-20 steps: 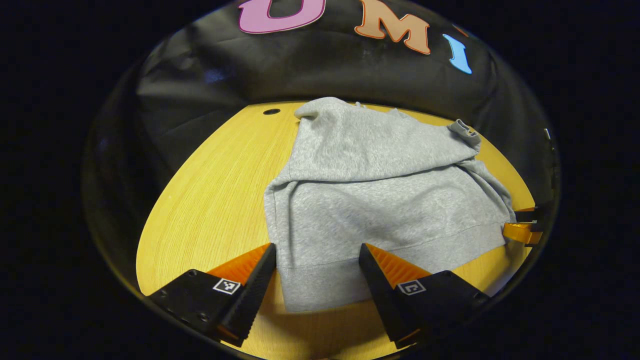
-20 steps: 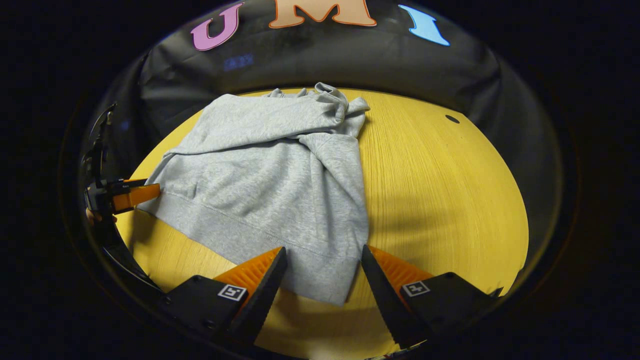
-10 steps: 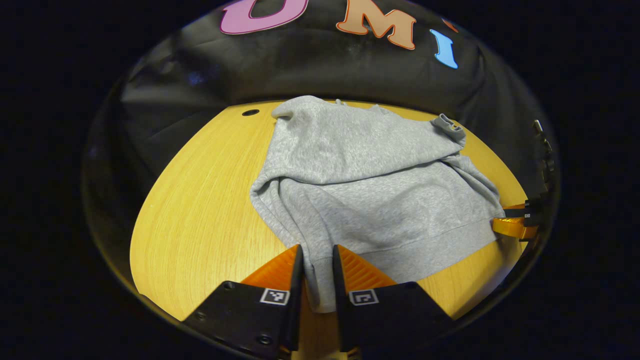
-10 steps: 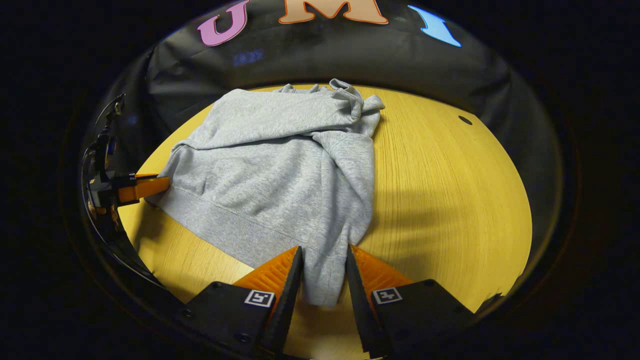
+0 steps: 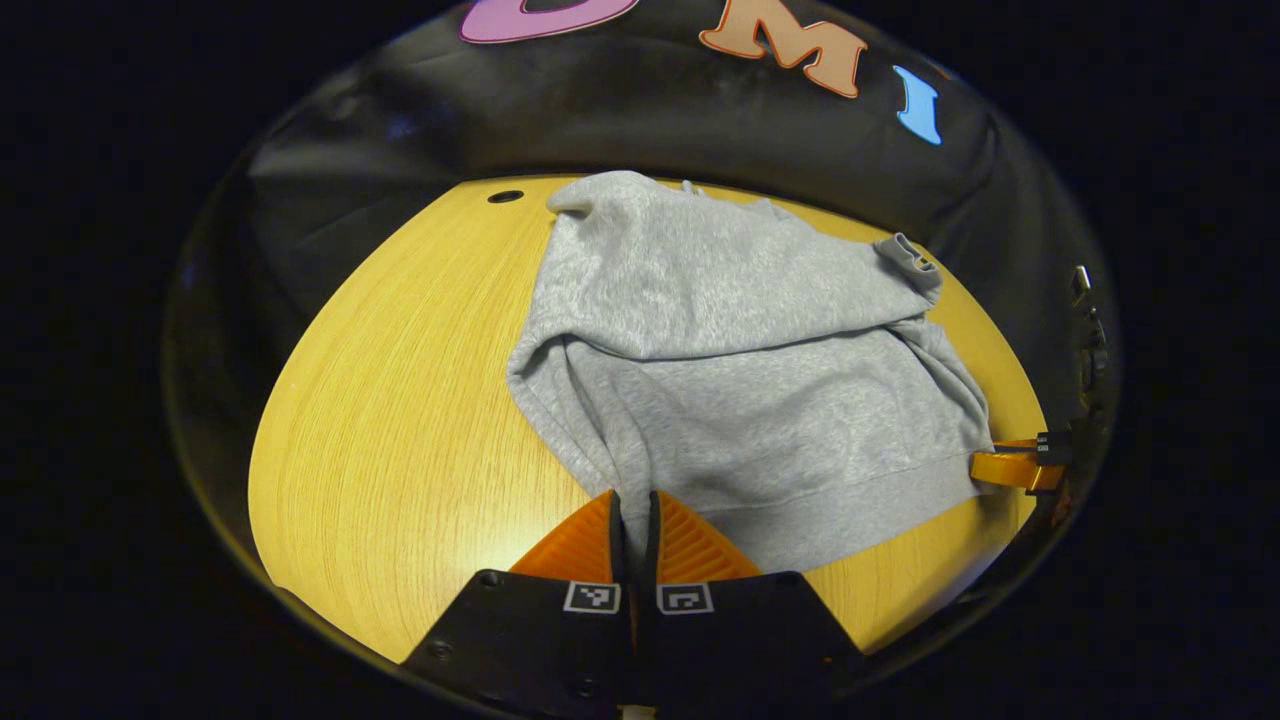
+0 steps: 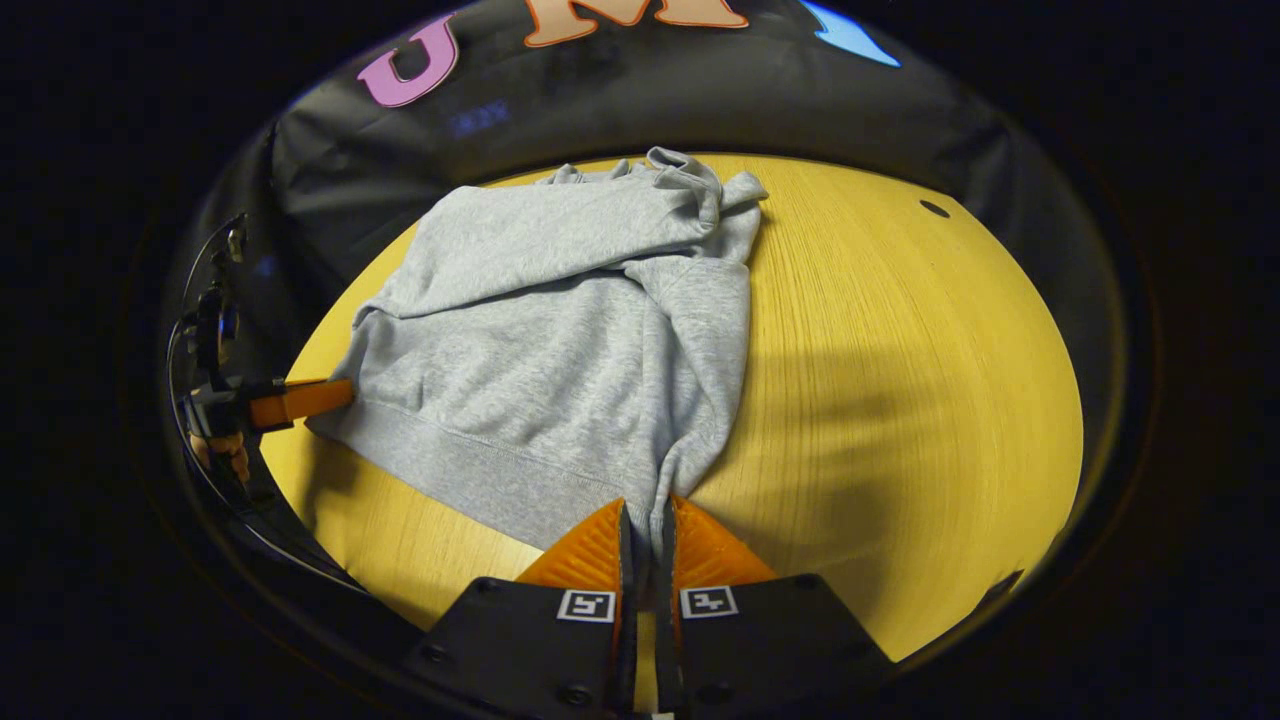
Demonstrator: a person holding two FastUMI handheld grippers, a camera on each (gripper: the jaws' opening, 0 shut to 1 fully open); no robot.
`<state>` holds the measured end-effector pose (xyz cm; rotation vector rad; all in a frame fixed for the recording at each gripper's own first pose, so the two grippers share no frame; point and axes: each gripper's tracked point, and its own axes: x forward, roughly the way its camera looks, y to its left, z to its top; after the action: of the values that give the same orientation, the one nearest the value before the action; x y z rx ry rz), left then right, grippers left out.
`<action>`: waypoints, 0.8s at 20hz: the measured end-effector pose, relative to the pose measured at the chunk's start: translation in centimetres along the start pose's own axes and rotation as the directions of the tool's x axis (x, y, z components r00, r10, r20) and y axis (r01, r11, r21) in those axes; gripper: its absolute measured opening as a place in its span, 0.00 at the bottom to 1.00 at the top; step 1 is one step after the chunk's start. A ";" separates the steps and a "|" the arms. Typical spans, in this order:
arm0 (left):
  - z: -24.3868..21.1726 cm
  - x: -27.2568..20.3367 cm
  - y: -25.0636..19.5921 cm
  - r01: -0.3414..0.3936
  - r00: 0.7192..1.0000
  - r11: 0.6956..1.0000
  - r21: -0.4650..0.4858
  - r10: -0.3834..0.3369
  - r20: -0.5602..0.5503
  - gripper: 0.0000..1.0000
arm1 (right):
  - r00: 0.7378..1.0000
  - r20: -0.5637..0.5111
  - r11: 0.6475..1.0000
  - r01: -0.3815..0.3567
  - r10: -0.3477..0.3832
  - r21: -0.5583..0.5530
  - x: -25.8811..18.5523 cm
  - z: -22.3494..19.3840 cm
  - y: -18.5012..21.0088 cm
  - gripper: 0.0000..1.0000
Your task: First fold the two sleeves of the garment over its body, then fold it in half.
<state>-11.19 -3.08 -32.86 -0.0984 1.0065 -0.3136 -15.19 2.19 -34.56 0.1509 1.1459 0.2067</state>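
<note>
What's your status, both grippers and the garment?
Left gripper and right gripper each shut on hem corners. Sweatshirt flat on table, sleeves folded over. Nothing obstructing.

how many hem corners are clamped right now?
2. The left tool pinches the sweatshirt at one hem corner; the right tool pinches the other corner.

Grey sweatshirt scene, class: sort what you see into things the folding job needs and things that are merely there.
Needed:
- grey sweatshirt
- left claw, shut on its hem
- right claw, shut on its hem

Merely there:
- wooden table
- hole in the tabletop
</note>
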 end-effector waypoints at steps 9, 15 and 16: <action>-0.2 -0.5 -0.6 0.032 0.995 0.999 0.017 -0.030 -0.094 0.00 | 0.999 -0.032 0.999 -0.024 0.026 0.043 -0.8 1.3 -0.3 0.10; 2.4 -2.8 -1.1 0.047 0.995 0.998 -0.042 -0.051 -0.085 0.00 | 0.996 0.040 0.986 -0.083 0.077 0.146 -3.7 4.7 1.4 0.10; 3.1 -3.2 -1.3 0.052 0.996 0.998 -0.044 -0.055 -0.072 0.00 | 0.995 0.054 0.984 -0.094 0.087 0.151 -4.1 5.6 1.7 0.10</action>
<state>-10.43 -3.54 -28.33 -0.1532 1.0843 -0.3475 -11.82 2.82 -28.28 0.3424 1.1086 0.1944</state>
